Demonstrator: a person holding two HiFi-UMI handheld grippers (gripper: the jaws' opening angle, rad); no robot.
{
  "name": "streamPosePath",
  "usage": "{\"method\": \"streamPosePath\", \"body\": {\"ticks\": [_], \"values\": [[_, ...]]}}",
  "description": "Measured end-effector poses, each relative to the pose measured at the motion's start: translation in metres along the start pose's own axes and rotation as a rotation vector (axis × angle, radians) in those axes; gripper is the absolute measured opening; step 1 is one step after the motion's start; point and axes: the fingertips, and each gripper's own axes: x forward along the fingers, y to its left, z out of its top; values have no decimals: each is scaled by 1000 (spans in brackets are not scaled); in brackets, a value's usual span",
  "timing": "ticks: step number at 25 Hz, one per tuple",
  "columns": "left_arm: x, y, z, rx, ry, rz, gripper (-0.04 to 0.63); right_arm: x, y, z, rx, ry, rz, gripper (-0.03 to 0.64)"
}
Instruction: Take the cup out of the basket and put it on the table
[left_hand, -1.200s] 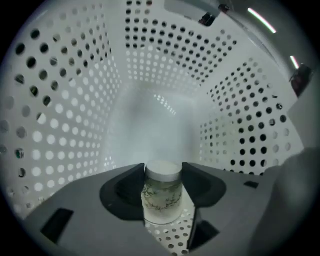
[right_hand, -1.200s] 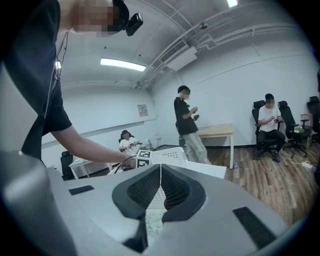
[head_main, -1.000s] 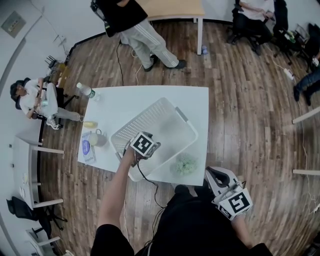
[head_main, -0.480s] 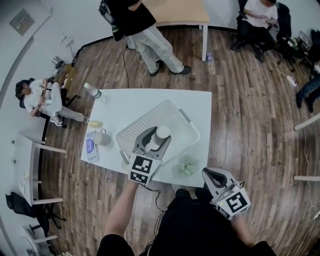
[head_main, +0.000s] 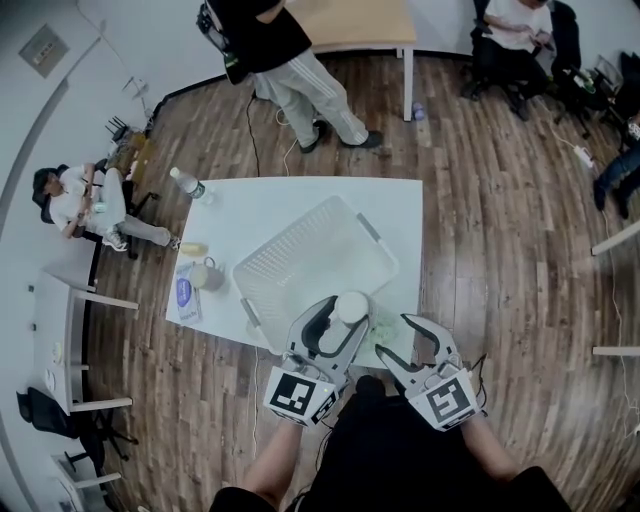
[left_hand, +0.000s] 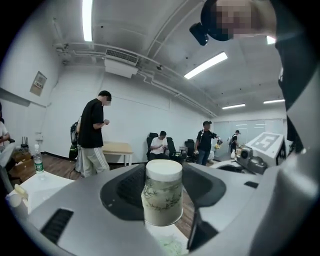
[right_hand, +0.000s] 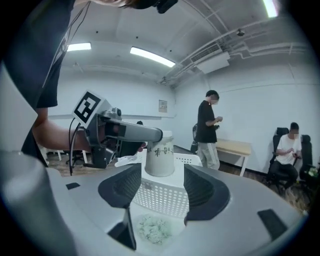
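Note:
A white cup (head_main: 351, 307) with a green leaf print is held upright in the air over the table's near edge, outside the white mesh basket (head_main: 315, 262). My left gripper (head_main: 345, 316) is shut on the cup; in the left gripper view the cup (left_hand: 163, 192) sits between both jaws of the left gripper (left_hand: 165, 196). My right gripper (head_main: 400, 340) hangs just right of it, its jaws opening with nothing between them. The right gripper view looks past the right gripper (right_hand: 157, 190) at the cup (right_hand: 160, 154) and the basket (right_hand: 165, 197).
A pale green crumpled thing (head_main: 381, 325) lies on the white table (head_main: 270, 205) near its front right corner. A bottle (head_main: 186, 183), a yellow object (head_main: 193, 248), a mug (head_main: 205, 275) and a blue packet (head_main: 186, 293) line the left edge. People stand and sit around.
My left gripper has lifted the cup out of the basket and carried it toward the table's near edge. The right gripper has risen beside it and its jaws have opened.

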Motion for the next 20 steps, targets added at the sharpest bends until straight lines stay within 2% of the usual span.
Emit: {"method": "streamPosePath", "body": {"ticks": [3, 5, 12, 17, 20], "values": [[-4, -27, -4, -8, -3, -13, 239, 7, 7, 5, -89, -5, 20, 285], [-6, -40, -7, -28, -9, -19, 239, 8, 11, 8, -102, -33, 36, 291], [-7, -59, -19, -91, -11, -35, 241, 5, 15, 5, -99, -48, 84, 281], [-9, -62, -28, -80, -14, -18, 245, 4, 19, -8, -79, -31, 108, 273], [-14, -63, -31, -61, -6, 20, 241, 2, 13, -20, -40, -40, 77, 272]]}}
